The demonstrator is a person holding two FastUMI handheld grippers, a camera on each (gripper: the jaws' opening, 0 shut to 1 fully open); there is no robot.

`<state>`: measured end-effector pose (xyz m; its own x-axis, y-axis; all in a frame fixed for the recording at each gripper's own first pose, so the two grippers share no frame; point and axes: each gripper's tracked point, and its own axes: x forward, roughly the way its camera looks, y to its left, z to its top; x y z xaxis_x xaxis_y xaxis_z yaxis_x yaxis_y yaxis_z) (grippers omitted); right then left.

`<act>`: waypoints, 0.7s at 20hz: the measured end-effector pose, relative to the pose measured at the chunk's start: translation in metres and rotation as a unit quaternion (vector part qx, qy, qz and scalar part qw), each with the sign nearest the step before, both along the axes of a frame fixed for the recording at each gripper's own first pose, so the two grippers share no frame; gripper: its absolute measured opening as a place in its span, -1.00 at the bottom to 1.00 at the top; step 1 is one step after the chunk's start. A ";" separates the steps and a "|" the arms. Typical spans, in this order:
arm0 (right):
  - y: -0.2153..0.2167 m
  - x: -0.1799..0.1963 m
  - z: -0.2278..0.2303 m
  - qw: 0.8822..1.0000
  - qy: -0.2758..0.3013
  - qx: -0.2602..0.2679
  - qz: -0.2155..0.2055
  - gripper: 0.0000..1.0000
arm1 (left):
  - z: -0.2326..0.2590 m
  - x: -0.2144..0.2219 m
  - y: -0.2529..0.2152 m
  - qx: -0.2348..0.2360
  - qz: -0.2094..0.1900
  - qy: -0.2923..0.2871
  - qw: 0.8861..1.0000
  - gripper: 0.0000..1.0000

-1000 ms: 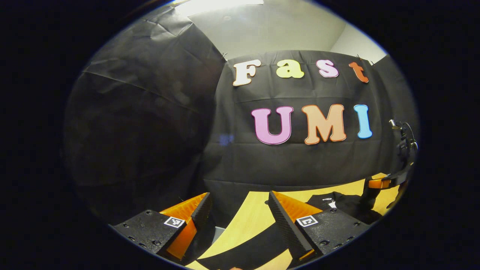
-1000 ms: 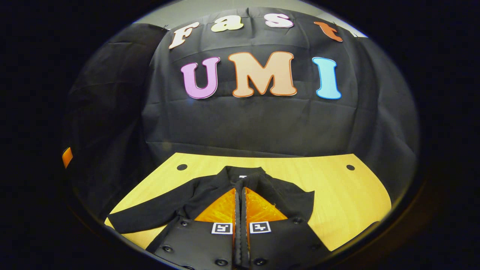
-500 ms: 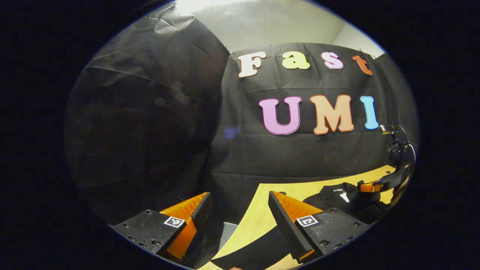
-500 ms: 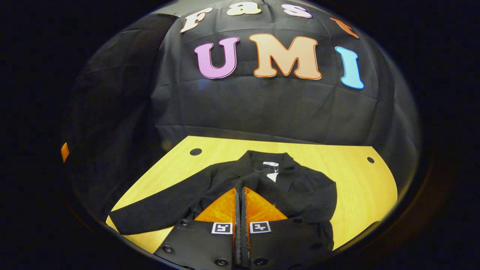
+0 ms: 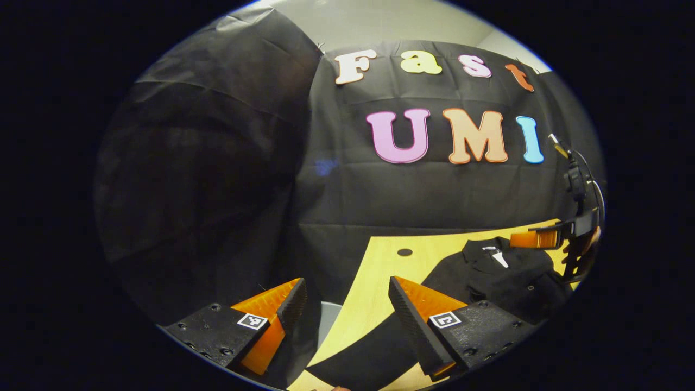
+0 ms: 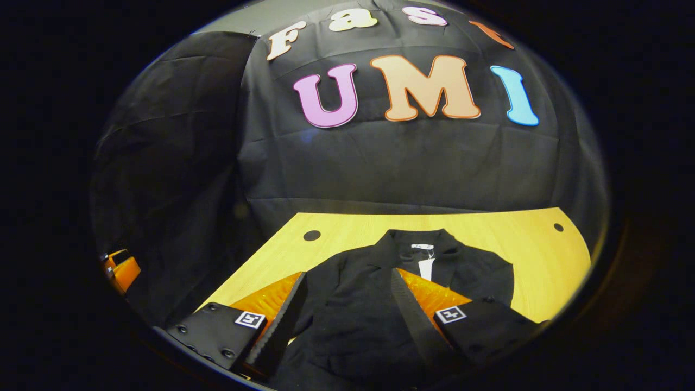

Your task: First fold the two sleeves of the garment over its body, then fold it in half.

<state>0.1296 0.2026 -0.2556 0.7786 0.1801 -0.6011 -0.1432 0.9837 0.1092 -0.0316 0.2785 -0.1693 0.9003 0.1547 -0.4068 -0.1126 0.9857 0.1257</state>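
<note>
Now your right gripper (image 6: 347, 309) hangs with jaws apart above the black garment (image 6: 380, 282) on the table (image 6: 488, 228); your left gripper (image 5: 347, 309), also spread, straddles the table's edge, one sleeve (image 5: 369, 353) partly cut off.

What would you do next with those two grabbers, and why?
Probably lower the left gripper onto the black fabric sleeve stretched across the yellow wooden table just under it. Both grippers are open and hold nothing; the right gripper hovers over the black collared jacket, whose left sleeve looks unfolded.
</note>
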 end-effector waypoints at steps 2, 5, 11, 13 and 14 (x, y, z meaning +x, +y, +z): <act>-0.010 0.000 0.001 1.000 0.002 -0.005 -0.009 0.97 | -0.021 -0.002 0.000 -0.017 0.004 0.026 1.000 0.87; -0.026 0.000 0.003 1.000 0.003 -0.014 -0.024 0.97 | -0.048 -0.011 0.000 -0.029 0.010 0.062 0.998 0.89; -0.043 -0.005 0.003 0.999 0.008 -0.034 -0.029 0.97 | -0.107 -0.032 -0.005 -0.027 0.007 0.142 0.989 0.87; -0.047 -0.006 0.003 0.999 0.010 -0.038 -0.029 0.96 | -0.122 -0.045 -0.009 -0.034 0.008 0.166 0.985 0.88; -0.048 -0.007 0.004 0.999 0.010 -0.040 -0.030 0.97 | -0.131 -0.050 -0.011 -0.040 0.010 0.177 0.983 0.88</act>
